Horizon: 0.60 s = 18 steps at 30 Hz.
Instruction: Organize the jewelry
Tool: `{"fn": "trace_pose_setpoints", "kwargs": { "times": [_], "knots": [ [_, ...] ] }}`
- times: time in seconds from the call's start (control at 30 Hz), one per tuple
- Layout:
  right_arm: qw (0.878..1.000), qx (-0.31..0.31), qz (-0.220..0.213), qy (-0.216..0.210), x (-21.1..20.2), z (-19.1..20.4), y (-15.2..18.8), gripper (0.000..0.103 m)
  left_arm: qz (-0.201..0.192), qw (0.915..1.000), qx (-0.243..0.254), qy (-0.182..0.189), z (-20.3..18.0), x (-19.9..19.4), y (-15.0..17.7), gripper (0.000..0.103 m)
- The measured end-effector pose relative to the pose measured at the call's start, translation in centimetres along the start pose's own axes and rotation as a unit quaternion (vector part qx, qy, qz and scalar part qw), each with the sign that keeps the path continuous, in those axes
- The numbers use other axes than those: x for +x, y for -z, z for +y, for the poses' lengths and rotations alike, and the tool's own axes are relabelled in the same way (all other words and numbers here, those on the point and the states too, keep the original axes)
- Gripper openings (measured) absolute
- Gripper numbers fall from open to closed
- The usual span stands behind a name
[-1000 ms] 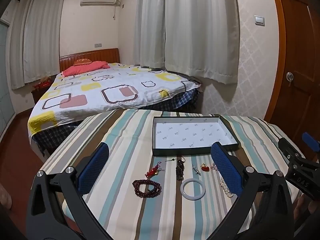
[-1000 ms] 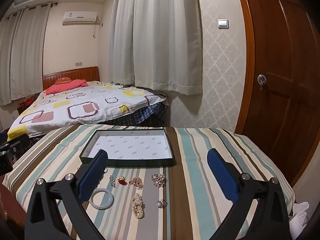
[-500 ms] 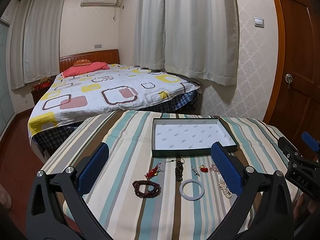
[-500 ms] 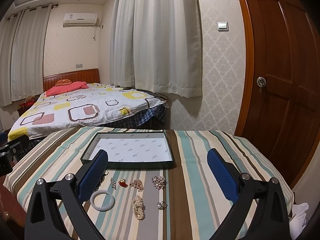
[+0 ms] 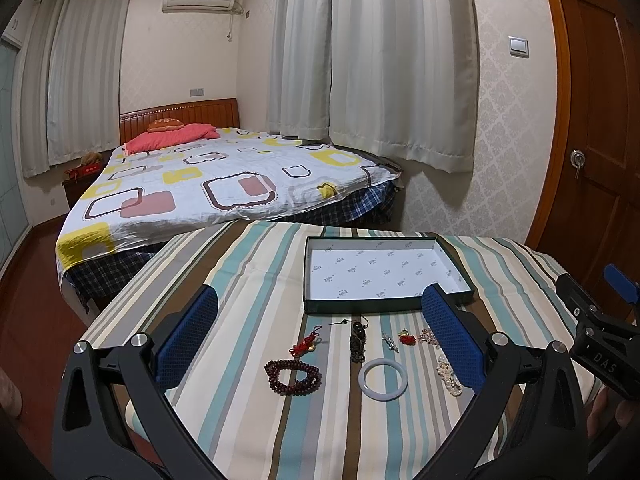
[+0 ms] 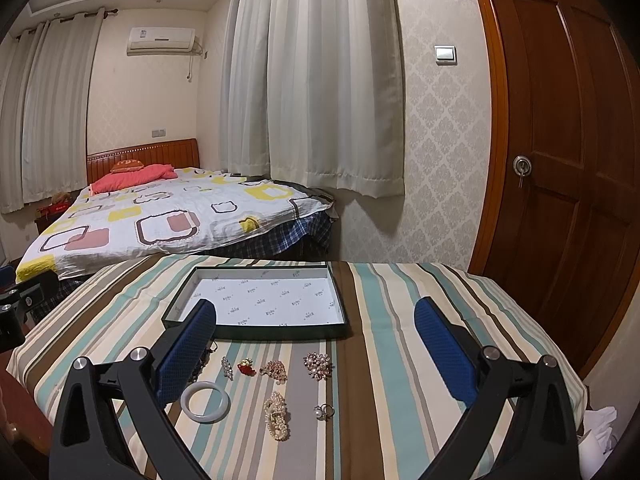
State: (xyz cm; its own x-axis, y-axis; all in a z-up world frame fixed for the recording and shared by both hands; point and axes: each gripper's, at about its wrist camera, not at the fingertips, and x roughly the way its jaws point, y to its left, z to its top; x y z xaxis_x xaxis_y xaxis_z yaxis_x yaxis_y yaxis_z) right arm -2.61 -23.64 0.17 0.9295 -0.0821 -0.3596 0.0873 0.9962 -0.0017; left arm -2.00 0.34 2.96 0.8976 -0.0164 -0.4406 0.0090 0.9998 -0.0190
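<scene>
Item: jewelry laid out on a striped tablecloth [image 5: 248, 280], just in front of a shallow dark tray [image 5: 384, 306] lined with printed white paper; the tray held nothing.

Left wrist view only: dark red bead bracelet [image 5: 293, 372], red knotted charm [image 5: 306, 345], dark beaded strand [image 5: 357, 343].

Right wrist view only: pearl flower brooch [image 6: 317, 365], pearl ring [image 6: 323, 412].

Both views: smooth white bangle [image 5: 383, 379] [image 6: 205, 402], small silver piece [image 5: 390, 342] [image 6: 227, 367], red charm [image 5: 407, 338] [image 6: 246, 368], pink-gold cluster [image 6: 274, 371], pearl strand [image 6: 277, 416].

Obscured: in the left view the pearl strand and cluster were partly hidden behind a blue textured finger; in the right view the dark strand was mostly behind a finger.

Left gripper [image 5: 320, 332]: fingers spread wide, holding nothing, above the cloth. Right gripper [image 6: 316, 344]: likewise spread and unloaded.

Background: bed [image 6: 160, 216], curtains [image 6: 312, 80], wooden door [image 6: 568, 160].
</scene>
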Motion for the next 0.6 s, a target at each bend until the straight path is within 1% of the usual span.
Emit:
{"fn": "trace_pose_setpoints", "kwargs": {
  "times": [0.37,0.6],
  "knots": [
    [1.0,0.0,-0.002,0.0,-0.18,-0.1,-0.04,0.097,-0.001,1.0,-0.001,0.0,0.08,0.33,0.46,0.1],
    [1.0,-0.001,-0.001,-0.001,-0.34,-0.12,-0.19,0.097,0.001,1.0,-0.001,0.002,0.15,-0.48,-0.14,0.1]
  ]
}}
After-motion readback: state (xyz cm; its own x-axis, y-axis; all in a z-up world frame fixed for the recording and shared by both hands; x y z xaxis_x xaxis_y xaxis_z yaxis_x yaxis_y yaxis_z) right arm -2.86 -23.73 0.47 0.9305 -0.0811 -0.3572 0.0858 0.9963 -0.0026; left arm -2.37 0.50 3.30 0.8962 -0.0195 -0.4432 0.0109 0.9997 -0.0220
